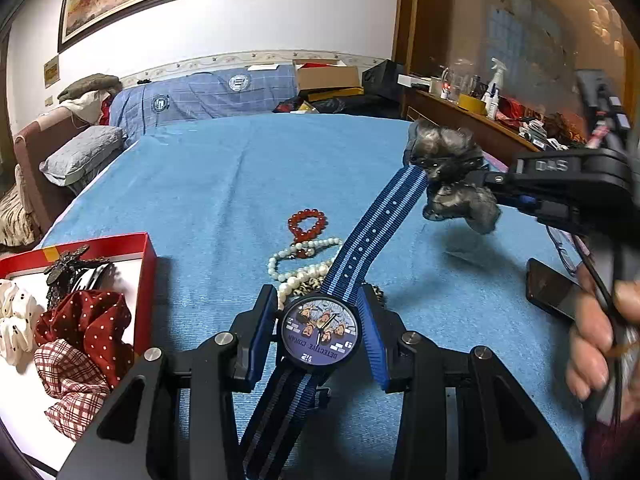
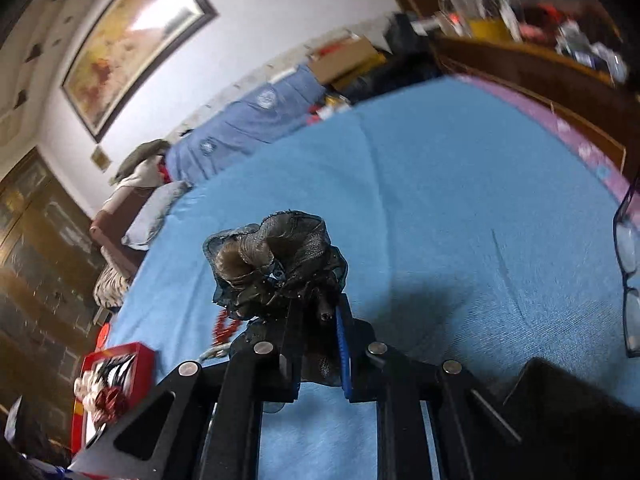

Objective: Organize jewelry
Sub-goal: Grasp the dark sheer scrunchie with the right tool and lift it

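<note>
1. The left tool (image 1: pixel 320 334) pinches a watch (image 1: pixel 322 332) by the sides of its round case, one blue pad on each side, with the dial facing up. The right tool (image 2: pixel 318 344) is pressed together on a dark gauzy scrunchie (image 2: pixel 276 264), whose frills bunch out beyond the fingertips.

2. The watch is lifted above the bed (image 1: pixel 224 184). Its striped fabric strap (image 1: pixel 376 232) runs forward toward the scrunchie, and the other end trails under the tool. The scrunchie is also off the bed, as its shadow on the blue cover suggests.

3. Handling: the watch case is stiff and probably smooth-edged, so a grip across the case is the sound one. The limp strap would swing and could catch on something. The scrunchie is light, soft and springy, and any fold gives a hold, though thin gauze may snag on the pads.

4. Ahead of the watch, on the bed, lie a red bead bracelet (image 1: pixel 307 222) and pearl strands (image 1: pixel 304 262). These are slippery and loose, best pinched across a strand.

5. On the left, a red box (image 1: pixel 149 280) already holds scrunchies and a dark hair clip.

6. The left view alone shows the watch, the pearls, a phone (image 1: pixel 552 288) and a hand (image 1: pixel 596 344) on the right handle. The right view alone shows eyeglasses (image 2: pixel 628 264) plainly. It is blurred, so the box contents there are hard to read.
</note>
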`<action>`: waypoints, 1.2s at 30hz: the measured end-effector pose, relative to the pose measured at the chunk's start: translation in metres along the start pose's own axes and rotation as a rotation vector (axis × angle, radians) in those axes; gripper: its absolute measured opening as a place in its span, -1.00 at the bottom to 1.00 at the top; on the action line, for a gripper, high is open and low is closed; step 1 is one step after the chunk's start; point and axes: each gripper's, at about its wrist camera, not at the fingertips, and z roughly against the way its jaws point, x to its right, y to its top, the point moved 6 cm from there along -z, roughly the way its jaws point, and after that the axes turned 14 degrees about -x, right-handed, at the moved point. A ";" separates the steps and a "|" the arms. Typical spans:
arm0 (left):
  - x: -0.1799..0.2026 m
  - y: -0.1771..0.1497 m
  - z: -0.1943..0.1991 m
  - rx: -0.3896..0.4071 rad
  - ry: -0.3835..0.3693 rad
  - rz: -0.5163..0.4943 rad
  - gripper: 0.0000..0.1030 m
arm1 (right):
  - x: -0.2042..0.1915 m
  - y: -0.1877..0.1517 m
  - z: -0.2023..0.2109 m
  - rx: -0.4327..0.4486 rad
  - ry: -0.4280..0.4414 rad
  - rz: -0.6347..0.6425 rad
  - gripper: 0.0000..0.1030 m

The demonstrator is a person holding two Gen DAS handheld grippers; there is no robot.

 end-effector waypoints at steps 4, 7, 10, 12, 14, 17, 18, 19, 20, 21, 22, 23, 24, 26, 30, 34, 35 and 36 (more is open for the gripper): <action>-0.003 0.001 0.001 0.012 0.033 -0.002 -0.23 | -0.017 -0.017 0.010 0.025 0.000 0.060 -0.70; -0.004 0.001 0.002 0.019 0.056 -0.003 -0.23 | -0.026 -0.026 0.013 0.022 0.015 0.085 -0.70; -0.006 -0.001 0.005 0.028 0.075 -0.004 -0.23 | -0.028 -0.031 0.014 0.034 -0.004 0.100 -0.70; -0.006 -0.001 0.006 0.031 0.079 0.000 -0.23 | -0.028 -0.032 0.014 0.035 -0.010 0.109 -0.70; -0.006 -0.002 0.007 0.034 0.087 -0.002 -0.23 | -0.027 -0.033 0.014 0.038 -0.015 0.110 -0.70; -0.005 -0.003 0.008 0.038 0.096 -0.010 -0.23 | -0.028 -0.035 0.012 0.035 -0.019 0.118 -0.70; -0.005 -0.003 0.008 0.039 0.099 -0.013 -0.23 | -0.029 -0.035 0.012 0.033 -0.018 0.119 -0.70; -0.004 -0.003 0.008 0.042 0.102 -0.015 -0.23 | -0.028 -0.035 0.012 0.033 -0.018 0.121 -0.70; -0.001 -0.002 0.007 0.044 0.104 -0.017 -0.23 | -0.029 -0.035 0.012 0.034 -0.020 0.123 -0.70; 0.000 -0.002 0.008 0.048 0.111 -0.019 -0.23 | -0.029 -0.034 0.013 0.036 -0.021 0.124 -0.70; 0.000 -0.002 0.008 0.050 0.114 -0.019 -0.23 | -0.029 -0.034 0.014 0.038 -0.023 0.126 -0.70; 0.000 -0.002 0.008 0.052 0.115 -0.019 -0.23 | -0.030 -0.035 0.014 0.040 -0.025 0.128 -0.70; 0.000 -0.001 0.008 0.052 0.116 -0.018 -0.23 | -0.030 -0.035 0.014 0.041 -0.025 0.128 -0.70; -0.001 -0.002 0.008 0.051 0.118 -0.016 -0.23 | -0.031 -0.036 0.014 0.041 -0.026 0.132 -0.70; 0.000 0.000 0.009 0.056 0.121 -0.011 -0.23 | -0.034 -0.038 0.015 0.045 -0.030 0.139 -0.70; -0.002 0.000 0.010 0.061 0.124 -0.003 -0.23 | -0.040 -0.040 0.016 0.054 -0.037 0.160 -0.70; -0.003 0.000 0.010 0.061 0.124 -0.001 -0.23 | -0.041 -0.040 0.016 0.057 -0.039 0.166 -0.70; -0.003 0.001 0.010 0.062 0.124 0.001 -0.23 | -0.042 -0.041 0.017 0.061 -0.043 0.171 -0.70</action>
